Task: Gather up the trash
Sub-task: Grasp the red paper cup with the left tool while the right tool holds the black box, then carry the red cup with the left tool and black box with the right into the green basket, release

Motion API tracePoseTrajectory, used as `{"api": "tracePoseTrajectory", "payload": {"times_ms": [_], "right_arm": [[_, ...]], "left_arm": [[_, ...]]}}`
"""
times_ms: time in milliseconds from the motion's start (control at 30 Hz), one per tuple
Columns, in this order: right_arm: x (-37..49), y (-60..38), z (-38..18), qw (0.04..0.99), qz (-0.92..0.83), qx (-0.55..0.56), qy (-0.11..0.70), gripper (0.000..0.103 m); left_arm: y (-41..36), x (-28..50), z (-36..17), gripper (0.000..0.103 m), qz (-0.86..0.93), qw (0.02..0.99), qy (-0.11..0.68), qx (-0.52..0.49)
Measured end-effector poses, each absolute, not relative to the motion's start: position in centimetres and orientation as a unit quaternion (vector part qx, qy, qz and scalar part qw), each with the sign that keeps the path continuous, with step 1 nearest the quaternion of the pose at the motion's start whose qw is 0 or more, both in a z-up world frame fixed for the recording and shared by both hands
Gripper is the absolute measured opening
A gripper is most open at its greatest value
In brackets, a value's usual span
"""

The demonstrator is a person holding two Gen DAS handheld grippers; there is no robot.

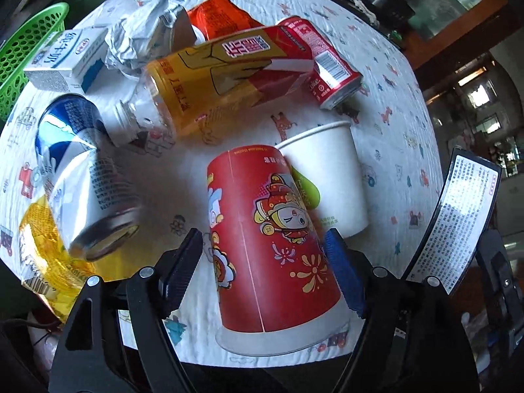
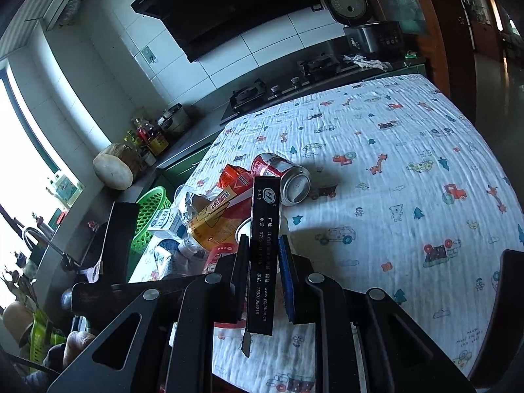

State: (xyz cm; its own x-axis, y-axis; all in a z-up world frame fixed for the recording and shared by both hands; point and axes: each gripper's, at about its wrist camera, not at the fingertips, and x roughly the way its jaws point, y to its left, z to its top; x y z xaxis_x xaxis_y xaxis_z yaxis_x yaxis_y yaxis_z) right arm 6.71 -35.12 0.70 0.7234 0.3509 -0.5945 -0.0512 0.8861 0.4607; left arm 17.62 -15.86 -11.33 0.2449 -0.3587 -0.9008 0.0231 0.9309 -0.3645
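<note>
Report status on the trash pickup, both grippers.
Left gripper open, straddling upturned red paper cup. Right gripper shut on black box. White cup right behind red one; green basket beyond pile.

White-tiled kitchen wall [image 2: 262, 49] — black range hood [image 2: 229, 9], bright window [image 2: 19, 150]

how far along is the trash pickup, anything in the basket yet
Early stage. The visible part of the green basket shows nothing inside. In hand: the right gripper is shut on a black box; the left gripper stands open around the red paper cup, not yet clamped. Left on the table: white cup, red can, blue can, milk carton, yellow bottle, crumpled foil.
</note>
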Motion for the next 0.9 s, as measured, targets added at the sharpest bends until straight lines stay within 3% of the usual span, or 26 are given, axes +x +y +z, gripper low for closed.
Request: {"api": "tracePoseTrajectory", "payload": {"times_ms": [367,633,900], "right_arm": [[7.2,-35.5,0.8,0.902,0.113,0.219,0.355,0.018],[8.7,-33.9,2.2,0.897,0.154,0.214,0.356,0.018],[12.5,-27.9,4.2,0.884,0.226,0.195,0.36,0.018]], "left_arm": [[-16.9,17.4,-11.5,0.072,-0.156,0.765,0.608,-0.145],[-14.7,15.9,-6.5,0.072,-0.153,0.813,0.551,-0.11],[-6.3,16.5,-1.2,0.072,-0.103,0.857,0.492,-0.115]]}}
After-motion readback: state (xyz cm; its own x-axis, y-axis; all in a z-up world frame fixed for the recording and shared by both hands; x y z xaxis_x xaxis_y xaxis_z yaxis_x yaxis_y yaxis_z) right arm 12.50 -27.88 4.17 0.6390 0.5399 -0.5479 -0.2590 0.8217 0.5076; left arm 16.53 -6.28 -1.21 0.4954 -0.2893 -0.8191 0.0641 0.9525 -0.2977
